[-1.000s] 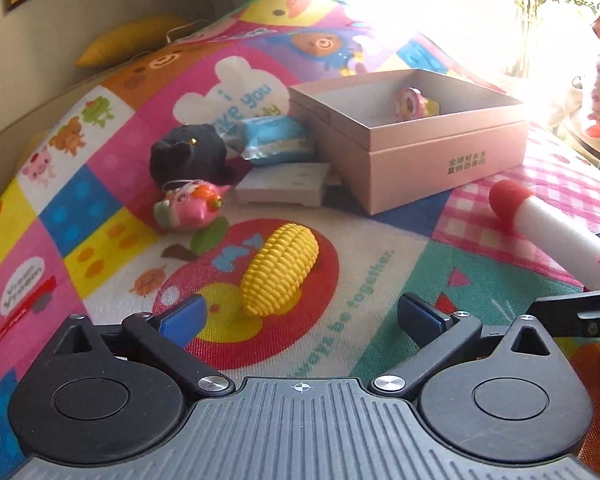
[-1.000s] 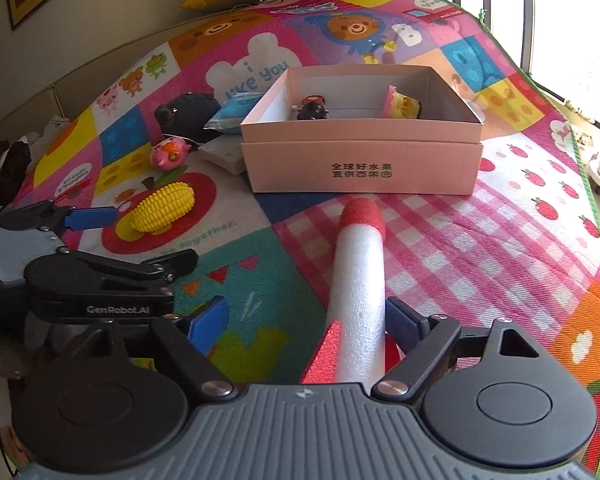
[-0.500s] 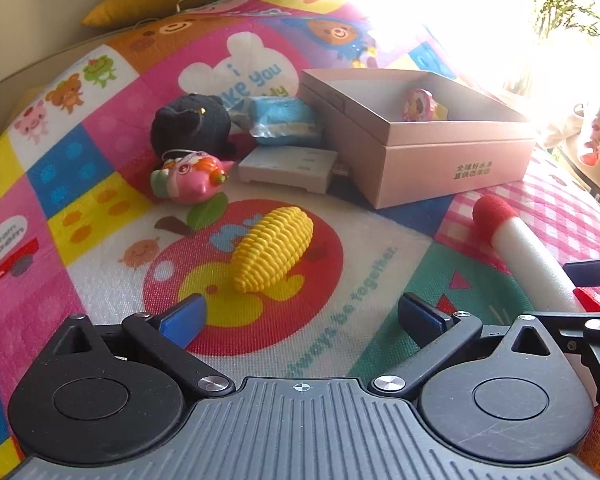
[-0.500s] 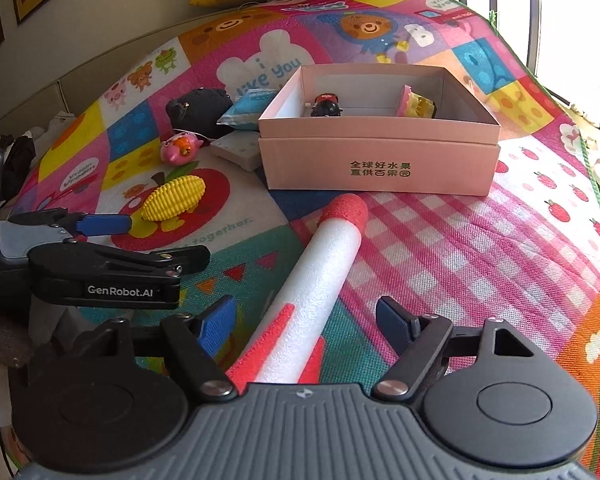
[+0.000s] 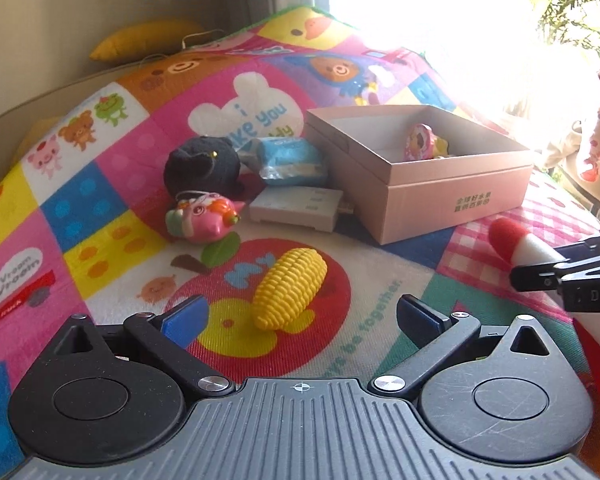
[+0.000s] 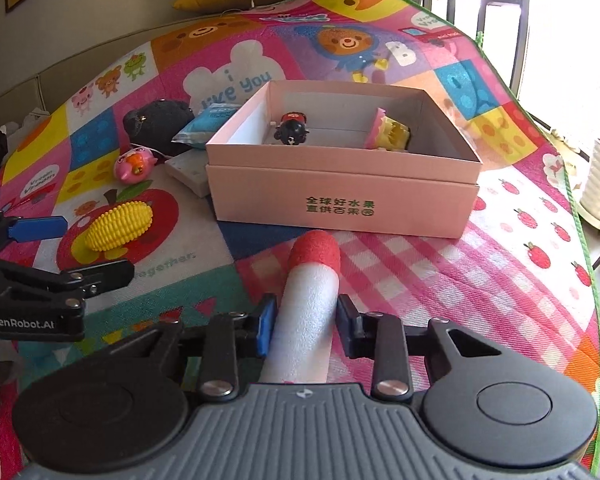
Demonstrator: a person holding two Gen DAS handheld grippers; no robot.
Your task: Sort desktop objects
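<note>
At lower centre, the right hand-held gripper (image 6: 304,326) has just been closing and now clamps the white foam stick (image 6: 306,320) (red tip forward). Lift level, keeping grip centred, toward the pink box (image 6: 340,204) beyond. The left hand-held gripper (image 5: 300,316) gapes empty before the toy corn (image 5: 290,288).

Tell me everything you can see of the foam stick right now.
The foam stick is a white cylinder with a rounded red tip, and looks like soft foam. It points toward the pink box, its tip just short of the box's front wall. The right tongs have just been closing, and their blue pads now press its white shaft from both sides. Its rear end is hidden under the tongs.
</note>
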